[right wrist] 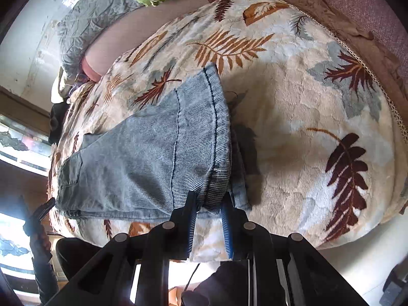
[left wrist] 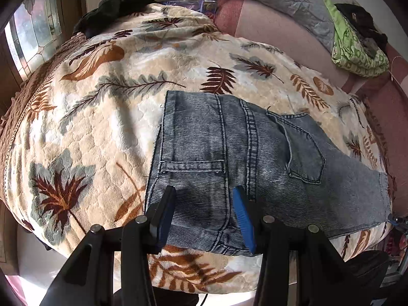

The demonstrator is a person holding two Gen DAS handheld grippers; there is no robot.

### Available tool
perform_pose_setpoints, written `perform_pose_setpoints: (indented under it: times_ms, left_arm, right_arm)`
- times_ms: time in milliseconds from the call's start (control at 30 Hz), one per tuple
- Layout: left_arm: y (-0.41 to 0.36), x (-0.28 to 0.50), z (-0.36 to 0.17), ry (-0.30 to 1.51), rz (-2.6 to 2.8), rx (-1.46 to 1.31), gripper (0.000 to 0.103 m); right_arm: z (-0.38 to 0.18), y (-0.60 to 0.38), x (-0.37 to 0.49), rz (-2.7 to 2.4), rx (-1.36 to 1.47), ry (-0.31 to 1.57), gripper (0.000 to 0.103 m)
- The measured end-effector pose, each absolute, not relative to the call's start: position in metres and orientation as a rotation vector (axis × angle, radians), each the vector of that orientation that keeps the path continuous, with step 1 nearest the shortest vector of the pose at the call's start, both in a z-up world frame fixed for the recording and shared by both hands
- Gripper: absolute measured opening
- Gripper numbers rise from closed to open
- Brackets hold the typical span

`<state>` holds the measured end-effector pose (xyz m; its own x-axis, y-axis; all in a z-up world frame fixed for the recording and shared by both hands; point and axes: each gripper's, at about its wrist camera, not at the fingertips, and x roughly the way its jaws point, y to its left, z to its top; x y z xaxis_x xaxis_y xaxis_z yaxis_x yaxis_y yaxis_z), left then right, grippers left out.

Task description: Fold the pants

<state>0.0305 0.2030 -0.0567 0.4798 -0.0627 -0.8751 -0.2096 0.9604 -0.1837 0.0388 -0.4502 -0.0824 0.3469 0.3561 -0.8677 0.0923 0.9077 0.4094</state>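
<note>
Folding pants point(left wrist: 229, 158) on leaf blanket point(left wrist: 102, 102). Left gripper point(left wrist: 204, 199) spread wide over waistband at 6 o'clock; right gripper point(right wrist: 209, 204) pinching hem. Carry hem flat toward waistband.

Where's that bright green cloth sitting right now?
The green cloth is bunched at the far right of the bed in the left wrist view, on the pink sheet beyond the leaf-print blanket, with a dark garment on top.
</note>
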Motion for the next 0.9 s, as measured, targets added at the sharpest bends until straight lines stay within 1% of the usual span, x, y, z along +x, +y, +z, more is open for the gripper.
perform_pose_setpoints:
  times_ms: [67, 133, 167, 200, 267, 333, 433, 467, 500, 567, 633, 667, 700, 767, 900]
  left_arm:
    - [0.211, 0.031, -0.061, 1.088, 0.101, -0.281, 0.047]
    - [0.216, 0.033, -0.067, 1.119, 0.126, -0.263, 0.047]
    - [0.218, 0.032, -0.069, 1.131, 0.136, -0.263, 0.047]
    - [0.22, 0.03, -0.066, 1.126, 0.145, -0.272, 0.047]
    - [0.221, 0.025, -0.054, 1.088, 0.132, -0.289, 0.047]
    - [0.216, 0.022, -0.041, 1.052, 0.133, -0.26, 0.047]
    - [0.2, 0.025, -0.029, 1.017, 0.082, -0.222, 0.048]
    - [0.194, 0.027, -0.03, 1.019, 0.072, -0.208, 0.05]
    - [0.189, 0.031, -0.034, 1.031, 0.073, -0.187, 0.053]
    - [0.181, 0.04, -0.056, 1.12, 0.102, -0.128, 0.056]
    - [0.183, 0.046, -0.091, 1.271, 0.122, -0.118, 0.056]
    - [0.185, 0.042, -0.093, 1.251, 0.122, -0.128, 0.056]
    - [0.184, 0.038, -0.089, 1.233, 0.121, -0.112, 0.056]
    - [0.181, 0.034, -0.076, 1.214, 0.141, -0.085, 0.056]
    - [0.174, 0.036, -0.041, 1.089, 0.11, -0.122, 0.056]
  right_arm:
    - [-0.097, -0.451, 0.035, 0.151, 0.365, 1.274, 0.021]
    - [-0.122, -0.461, 0.038, 0.14, 0.423, 1.306, 0.034]
    - [-0.129, -0.466, 0.039, 0.141, 0.471, 1.307, 0.039]
    - [-0.127, -0.468, 0.037, 0.136, 0.501, 1.283, 0.041]
    - [-0.11, -0.468, 0.032, 0.118, 0.467, 1.229, 0.047]
    - [-0.088, -0.469, 0.028, 0.068, 0.402, 1.184, 0.047]
    - [-0.056, -0.466, 0.032, 0.103, 0.435, 1.084, 0.047]
    - [-0.051, -0.461, 0.037, 0.146, 0.461, 1.072, 0.05]
    - [-0.051, -0.455, 0.042, 0.193, 0.484, 1.063, 0.055]
    - [-0.063, -0.442, 0.054, 0.24, 0.497, 1.085, 0.062]
    - [-0.097, -0.43, 0.069, 0.188, 0.459, 1.215, 0.063]
    - [-0.114, -0.426, 0.075, 0.158, 0.45, 1.278, 0.061]
    - [-0.111, -0.421, 0.076, 0.153, 0.425, 1.269, 0.061]
    - [-0.088, -0.406, 0.079, 0.186, 0.367, 1.224, 0.061]
    - [-0.039, -0.352, 0.11, 0.288, 0.263, 1.112, 0.061]
